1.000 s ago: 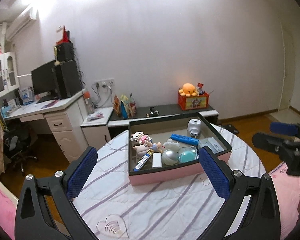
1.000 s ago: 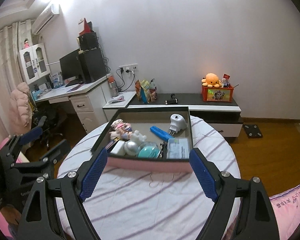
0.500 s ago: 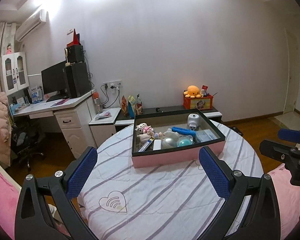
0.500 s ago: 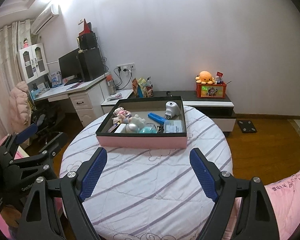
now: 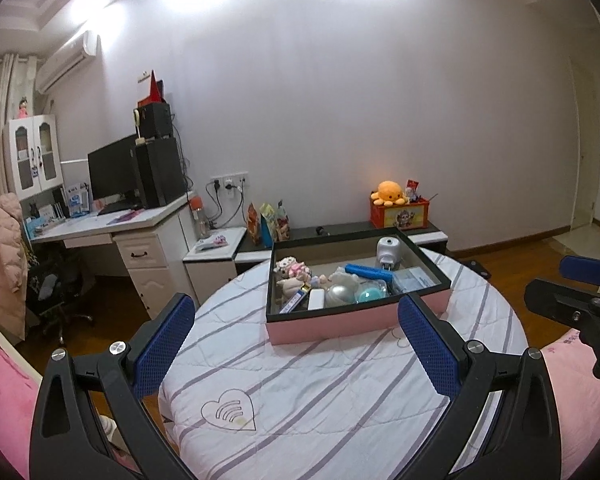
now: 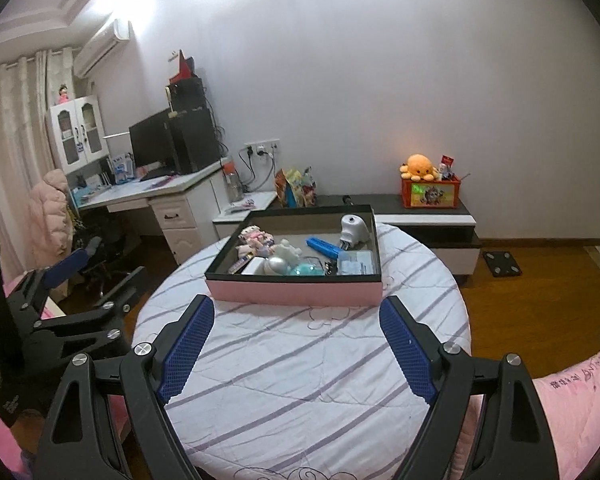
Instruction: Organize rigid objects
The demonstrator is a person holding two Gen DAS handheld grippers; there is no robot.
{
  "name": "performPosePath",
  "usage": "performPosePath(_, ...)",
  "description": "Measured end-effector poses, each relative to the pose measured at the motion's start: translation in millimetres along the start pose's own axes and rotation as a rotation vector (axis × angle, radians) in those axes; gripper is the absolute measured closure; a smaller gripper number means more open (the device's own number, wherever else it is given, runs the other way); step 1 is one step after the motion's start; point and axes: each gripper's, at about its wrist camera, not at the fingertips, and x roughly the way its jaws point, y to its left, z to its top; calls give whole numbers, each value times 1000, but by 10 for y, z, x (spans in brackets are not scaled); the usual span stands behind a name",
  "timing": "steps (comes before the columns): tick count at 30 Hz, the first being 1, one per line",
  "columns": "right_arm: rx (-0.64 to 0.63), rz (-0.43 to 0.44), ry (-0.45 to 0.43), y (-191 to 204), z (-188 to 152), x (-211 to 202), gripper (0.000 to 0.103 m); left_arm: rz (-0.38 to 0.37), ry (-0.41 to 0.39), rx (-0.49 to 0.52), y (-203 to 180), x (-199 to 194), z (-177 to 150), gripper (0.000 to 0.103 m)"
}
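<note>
**Rigid objects wait in the pink box**

Rigid objects fill the shallow pink cardboard box with a black rim [image 6: 296, 292], which sits on the far half of our round table under a white quilted cloth with purple stripes [image 6: 300, 380]. We judge the box stiff but light, best taken by its long side walls. Inside, the white plastic plug-in adapter [image 6: 354, 231] looks hard and smooth, graspable across its body. The blue ridged bar [image 6: 323, 246] is slim and should pinch easily across its width. The silver ball [image 6: 277, 266] and teal ball [image 6: 309, 270] seem slippery and apt to roll.

Our left gripper [image 5: 296, 346] and right gripper [image 6: 296, 354] both stand wide apart, holding nothing, short of the box.

Writing on the objects is too small to read; pink script on the bedding at right is illegible.
</note>
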Motion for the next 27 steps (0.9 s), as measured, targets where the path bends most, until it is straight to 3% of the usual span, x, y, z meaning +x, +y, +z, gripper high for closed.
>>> performPosePath(5, -13, 0, -33, 30, -24, -3, 17, 13, -52, 3, -42, -50, -22, 0)
performPosePath(15, -13, -21, -148, 2, -80, -73, 16, 43, -239, 12, -105, -220, -95, 0)
performPosePath(16, -9, -23, -166, -19, -84, -83, 16, 41, -259, 1, -98, -239, -112, 0)
performPosePath(19, -15, -28, -227, -49, -115, -124, 0, 41, -317, -14, -91, -290, -157, 0)
performPosePath(20, -20, -38, -257, -52, -139, -145, 0, 38, -331, -17, -88, -300, -174, 0)
performPosePath(27, -60, -105, -316, -10, -216, -186, 0, 5, -350, -57, -45, -287, -262, 0)
